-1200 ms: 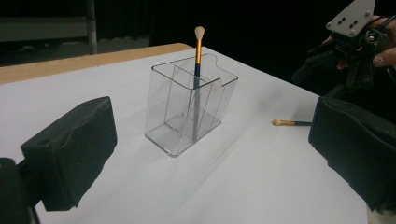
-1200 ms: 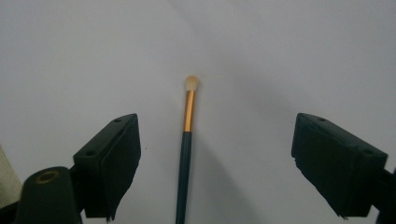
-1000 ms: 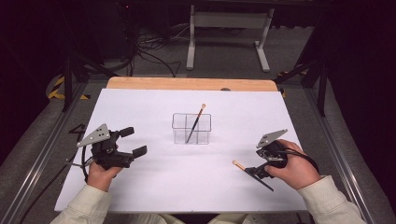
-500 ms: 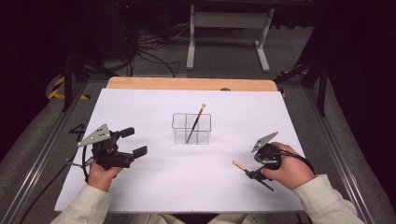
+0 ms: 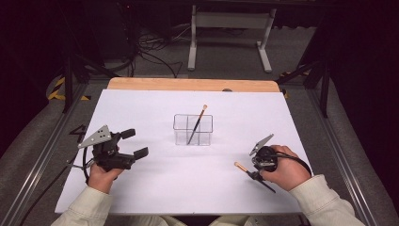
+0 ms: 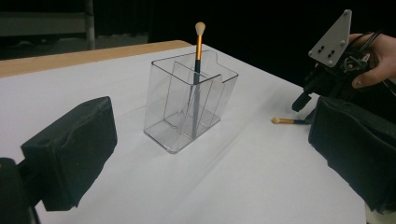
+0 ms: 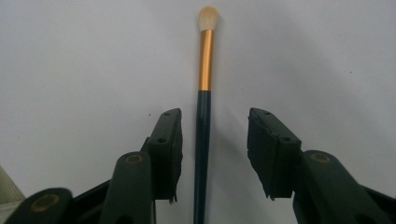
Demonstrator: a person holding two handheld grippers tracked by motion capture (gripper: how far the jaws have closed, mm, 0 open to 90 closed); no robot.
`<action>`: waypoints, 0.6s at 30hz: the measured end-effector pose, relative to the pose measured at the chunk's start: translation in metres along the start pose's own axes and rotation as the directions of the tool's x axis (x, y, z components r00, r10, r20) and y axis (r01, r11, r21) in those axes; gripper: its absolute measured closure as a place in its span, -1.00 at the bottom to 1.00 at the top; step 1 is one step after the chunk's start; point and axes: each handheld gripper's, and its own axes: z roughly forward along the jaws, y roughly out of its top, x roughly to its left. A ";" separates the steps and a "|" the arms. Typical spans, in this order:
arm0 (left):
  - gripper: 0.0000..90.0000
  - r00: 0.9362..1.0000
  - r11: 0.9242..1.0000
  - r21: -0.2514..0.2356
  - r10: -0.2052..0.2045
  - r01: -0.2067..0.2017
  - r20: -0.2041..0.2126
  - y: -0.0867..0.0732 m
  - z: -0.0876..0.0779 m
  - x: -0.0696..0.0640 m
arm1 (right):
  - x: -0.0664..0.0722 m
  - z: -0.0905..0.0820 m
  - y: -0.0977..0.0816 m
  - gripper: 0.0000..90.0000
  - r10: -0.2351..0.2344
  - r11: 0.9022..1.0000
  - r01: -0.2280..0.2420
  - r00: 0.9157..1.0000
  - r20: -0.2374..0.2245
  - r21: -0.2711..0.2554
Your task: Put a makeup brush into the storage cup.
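Note:
A clear divided container (image 5: pixel 181 133) stands mid-table with a black and gold brush (image 5: pixel 196 123) leaning upright inside it. A second brush (image 5: pixel 241 167) lies flat on the white table at the right. My right gripper (image 5: pixel 255 172) is down over this brush. In the right gripper view it (image 7: pixel 215 133) is open, its jaws either side of the dark handle (image 7: pixel 203 121) without touching it. My left gripper (image 5: pixel 134 143) rests open at the left, nothing between its jaws. From the left gripper view (image 6: pixel 210 158) I see the container (image 6: pixel 161 102), its brush (image 6: pixel 198 51) and the lying brush (image 6: pixel 285 121).
The white table sheet (image 5: pixel 141 103) ends in a wooden strip (image 5: pixel 188 84) at the far edge. Beyond it are a white stand's legs (image 5: pixel 226 28) and cables on a dark floor. Metal rails (image 5: pixel 42 150) run along both sides of the table.
My right gripper has shifted slightly left and lowered over the lying brush's handle. The brush, the container and the left gripper have stayed put.

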 end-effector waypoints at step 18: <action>-0.96 1.000 1.000 0.007 0.004 -0.004 -0.002 -0.001 0.001 0.000 | 0.009 0.010 0.007 0.78 -0.015 0.995 0.012 0.999 0.028 0.100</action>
